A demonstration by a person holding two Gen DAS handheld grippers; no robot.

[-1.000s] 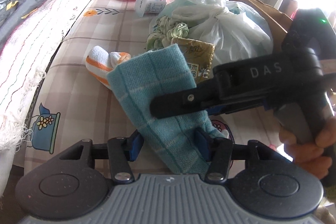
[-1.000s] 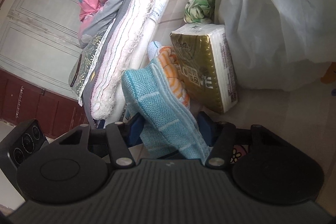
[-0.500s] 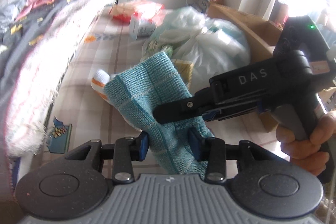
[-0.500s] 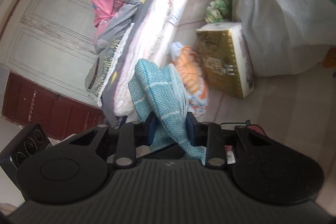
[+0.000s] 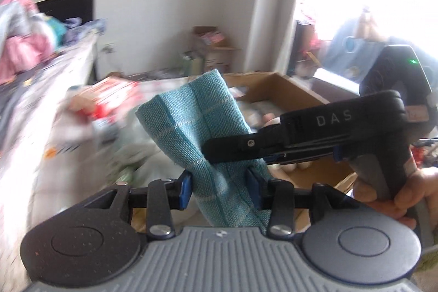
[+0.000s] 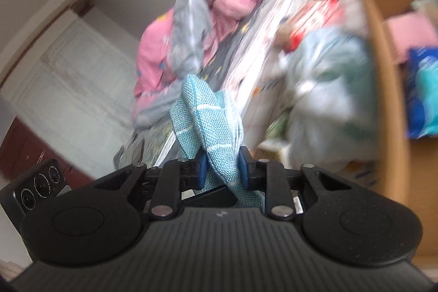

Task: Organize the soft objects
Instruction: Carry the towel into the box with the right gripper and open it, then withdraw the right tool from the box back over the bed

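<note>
A folded teal checked cloth (image 5: 197, 127) hangs in the air, held from two sides. My left gripper (image 5: 220, 192) is shut on its lower part, the blue pads pressing into the fabric. From the right, my right gripper (image 5: 212, 152) reaches across and pinches the cloth's middle. In the right wrist view the same cloth (image 6: 202, 122) bulges up between the pads of my right gripper (image 6: 221, 168), whose jaws are closing on it and squeeze the fabric. A person's hand (image 5: 397, 196) grips the right gripper's handle.
An open cardboard box (image 5: 290, 89) with things inside stands behind the cloth. A tied whitish plastic bag (image 6: 323, 100) and a red-and-white pack (image 5: 112, 97) lie on the patterned mat. Pink and grey bedding (image 6: 197, 26) is heaped on the bed at the left.
Both grippers have risen with the teal cloth, lifting it off the mat. Their jaws have narrowed on it. The striped sock and gold tissue pack have dropped out of view.
</note>
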